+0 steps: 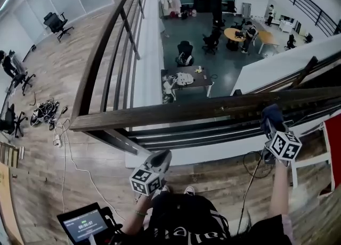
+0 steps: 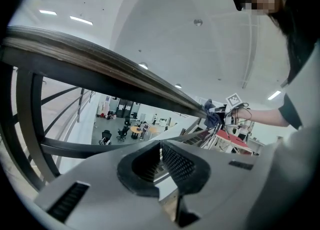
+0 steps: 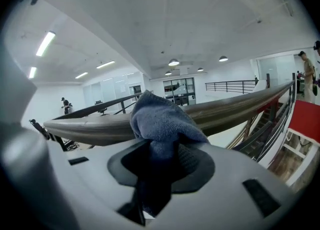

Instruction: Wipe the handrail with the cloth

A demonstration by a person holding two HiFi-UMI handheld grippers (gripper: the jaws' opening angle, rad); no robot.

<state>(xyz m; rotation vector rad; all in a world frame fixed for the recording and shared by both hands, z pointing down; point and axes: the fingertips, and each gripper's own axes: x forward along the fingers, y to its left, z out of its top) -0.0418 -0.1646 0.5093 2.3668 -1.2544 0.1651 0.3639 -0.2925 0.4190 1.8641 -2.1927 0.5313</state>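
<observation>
The right gripper (image 3: 160,150) is closed on a blue cloth (image 3: 162,116), which is bunched up and stands out of the jaws in a rounded wad. The wad is pressed against the near face of the wooden handrail (image 3: 240,105), and part of it is laid over the top edge. In the head view this contact is seen toward the right end of the rail's near run. The gripper is held just below the rail there, on an outstretched arm.

The left gripper (image 2: 161,148) is drawn shut, its ribbed pads brought together, and nothing is held between them. It is kept lower than the handrail and apart from it, near the person's body. Its marker cube (image 1: 146,181) is turned up toward the head camera. In the left gripper view the rail is seen passing overhead on a slant, with the dark metal bars of the railing beneath it.

Beyond the rail a lower level is seen, where a round table (image 1: 234,33) and office chairs are set out. On the wooden floor (image 1: 48,79) to the left, a tangle of cables (image 1: 45,112) is spread. A small lit screen (image 1: 84,222) is seen at the bottom left.
</observation>
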